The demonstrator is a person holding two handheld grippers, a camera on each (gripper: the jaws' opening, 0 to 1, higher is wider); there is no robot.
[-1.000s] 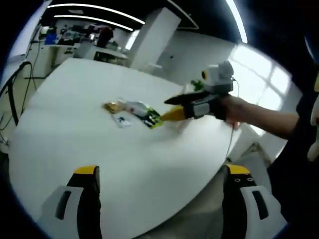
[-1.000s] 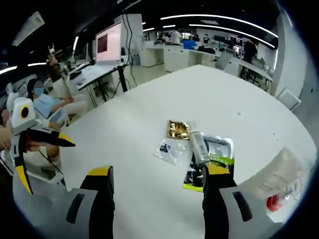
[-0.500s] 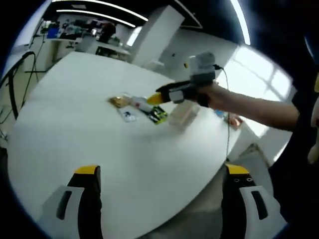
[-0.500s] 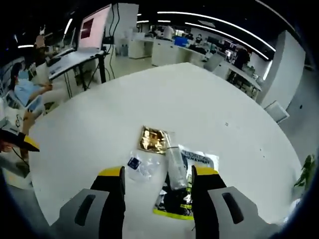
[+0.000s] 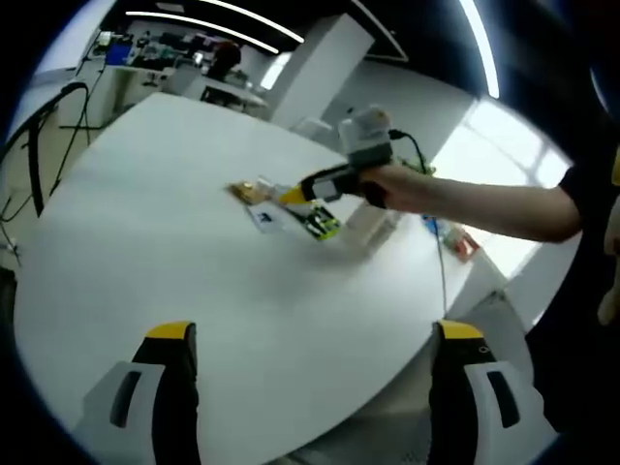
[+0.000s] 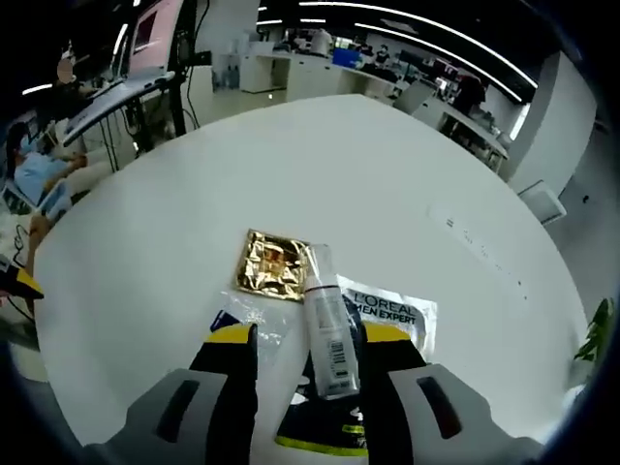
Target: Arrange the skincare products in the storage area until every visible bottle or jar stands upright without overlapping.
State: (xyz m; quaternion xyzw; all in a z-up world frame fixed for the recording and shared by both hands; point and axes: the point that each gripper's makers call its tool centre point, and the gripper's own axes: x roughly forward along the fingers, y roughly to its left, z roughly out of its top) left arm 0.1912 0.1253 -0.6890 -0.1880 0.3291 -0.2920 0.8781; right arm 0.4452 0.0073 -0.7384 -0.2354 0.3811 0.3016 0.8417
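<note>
A small clear bottle with a white cap (image 6: pixel 327 322) lies on its side on the white table (image 6: pixel 407 184), across a L'Oreal sachet (image 6: pixel 386 312) and beside a gold foil sachet (image 6: pixel 272 265). My right gripper (image 6: pixel 308 341) is open, its yellow-tipped jaws on either side of the bottle's lower end. In the left gripper view the right gripper (image 5: pixel 294 195) reaches over the same pile of sachets (image 5: pixel 320 222). My left gripper (image 5: pixel 308 334) is open near the table's near edge, far from the pile, with nothing between its jaws.
A clear plastic sachet with a blue label (image 6: pixel 247 323) lies left of the bottle. A clear box (image 5: pixel 373 225) and a small red item (image 5: pixel 457 240) sit beyond the pile in the left gripper view. Desks, a monitor and seated people surround the table.
My right gripper has moved forward to the pile, and its jaws now flank the lying bottle. The left gripper has stayed where it was.
</note>
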